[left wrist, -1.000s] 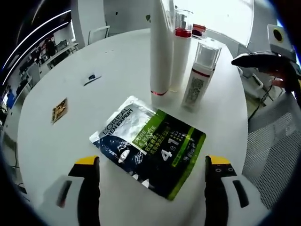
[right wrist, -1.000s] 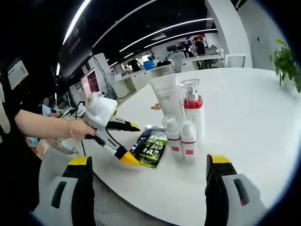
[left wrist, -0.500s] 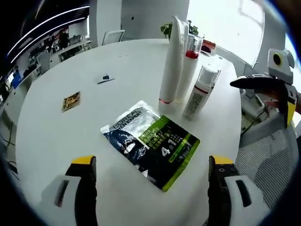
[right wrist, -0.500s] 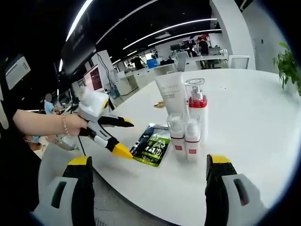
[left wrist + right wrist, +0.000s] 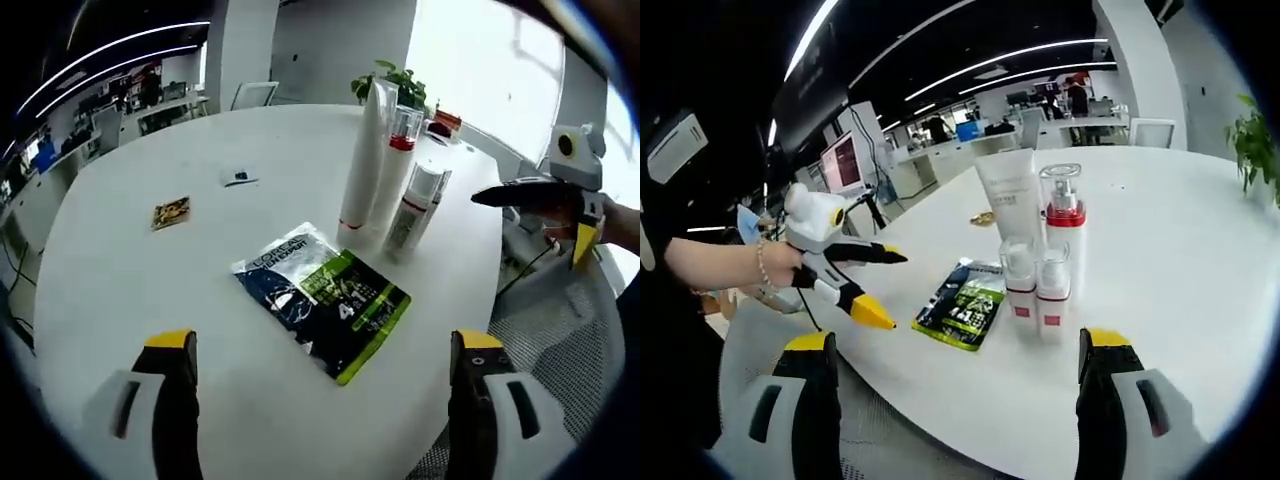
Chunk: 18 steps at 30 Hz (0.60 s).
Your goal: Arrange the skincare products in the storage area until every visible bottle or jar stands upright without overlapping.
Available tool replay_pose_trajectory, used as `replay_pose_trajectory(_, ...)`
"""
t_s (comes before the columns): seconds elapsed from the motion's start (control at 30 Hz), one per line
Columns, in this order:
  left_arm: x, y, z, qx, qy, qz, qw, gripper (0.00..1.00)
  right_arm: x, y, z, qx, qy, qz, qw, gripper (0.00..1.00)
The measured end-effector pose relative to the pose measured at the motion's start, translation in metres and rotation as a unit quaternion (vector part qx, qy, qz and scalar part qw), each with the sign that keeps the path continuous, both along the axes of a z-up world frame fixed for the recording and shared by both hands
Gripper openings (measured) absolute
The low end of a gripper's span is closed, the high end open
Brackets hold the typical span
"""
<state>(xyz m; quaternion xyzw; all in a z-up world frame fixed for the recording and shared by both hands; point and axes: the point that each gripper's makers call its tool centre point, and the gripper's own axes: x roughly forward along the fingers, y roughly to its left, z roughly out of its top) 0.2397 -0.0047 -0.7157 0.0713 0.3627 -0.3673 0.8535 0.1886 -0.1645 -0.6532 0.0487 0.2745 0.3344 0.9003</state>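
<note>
White round table (image 5: 150,290) carries a flat green-and-black sachet (image 5: 322,300) just ahead of the left gripper (image 5: 322,355), jaws spread and empty. Four upright bottles (image 5: 1038,250) stand beyond it, ahead of the right gripper (image 5: 952,350), likewise released.

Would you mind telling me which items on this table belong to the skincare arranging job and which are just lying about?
Part of the job:
- tall white tube, upright
- red-collared pump bottle, upright
- two small clear-capped white bottles, upright
- flat green-and-dark sachet, lying beside them

Just lying about:
- small brown card
- small dark-and-white packet
- potted green plant
</note>
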Motion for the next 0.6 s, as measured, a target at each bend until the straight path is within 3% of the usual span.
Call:
replay_pose_trajectory(0.17, -0.005, 0.009, 0.005, -0.006, -0.003, 0.010, 0.9999, 0.99, 0.001, -0.001, 0.001, 0.005, -0.001, -0.004, 1.0000, 1.00)
replay_pose_trajectory(0.27, -0.012, 0.004, 0.017, -0.059, -0.004, 0.020, 0.9981, 0.99, 0.000, -0.001, 0.001, 0.003, -0.002, -0.005, 1.0000, 1.00)
replay_pose_trajectory(0.5, -0.029, 0.014, 0.023, -0.063, -0.011, 0.029, 0.9975, 0.99, -0.001, 0.001, 0.002, 0.000, -0.006, 0.002, 1.0000, 1.00)
replay_pose_trajectory(0.6, -0.035, 0.030, 0.023, -0.068, -0.012, 0.051, 0.9963, 0.99, -0.001, 0.001, 0.002, -0.001, -0.007, 0.005, 1.0000, 1.00)
